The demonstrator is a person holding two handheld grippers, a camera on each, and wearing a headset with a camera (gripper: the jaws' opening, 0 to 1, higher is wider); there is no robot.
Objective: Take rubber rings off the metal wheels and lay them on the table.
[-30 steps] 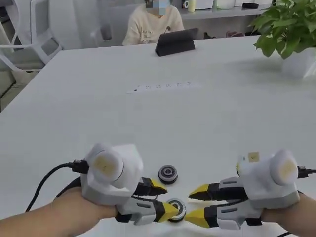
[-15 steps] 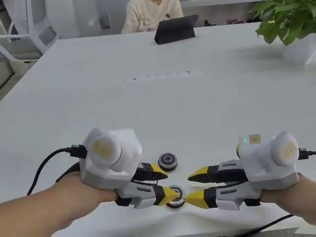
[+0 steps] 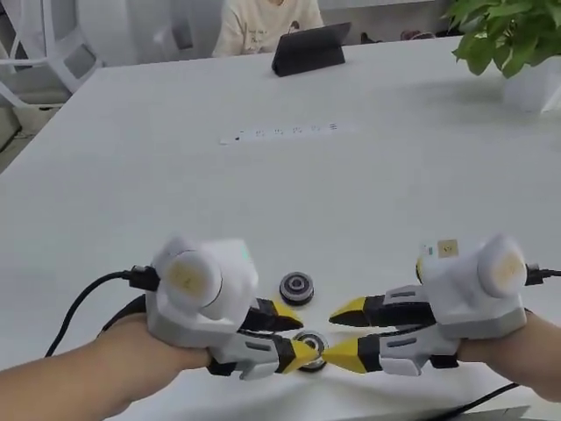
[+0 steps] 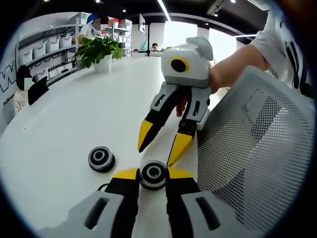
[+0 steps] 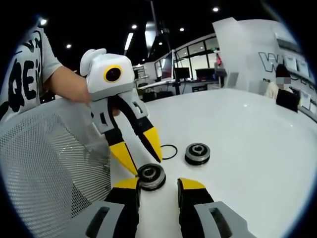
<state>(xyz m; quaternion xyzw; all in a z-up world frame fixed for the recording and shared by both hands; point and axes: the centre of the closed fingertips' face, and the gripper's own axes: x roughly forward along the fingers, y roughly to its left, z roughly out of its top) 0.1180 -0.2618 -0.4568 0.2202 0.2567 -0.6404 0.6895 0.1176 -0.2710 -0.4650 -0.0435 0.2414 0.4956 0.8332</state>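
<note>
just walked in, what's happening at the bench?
A person works two handheld tools on a white table. The left tool grips a small black-rimmed metal wheel between its jaws. The right tool is open, one tip close beside that wheel. A second metal wheel and a thin black rubber ring lie loose nearby.

The table (image 3: 368,193) is smooth, matt white. Each wheel (image 5: 197,153) shows a bright metal hub inside a dull black rubber ring (image 5: 198,161). The left gripper (image 3: 305,336) and right gripper (image 3: 330,334) wear glossy white plastic shells.
</note>
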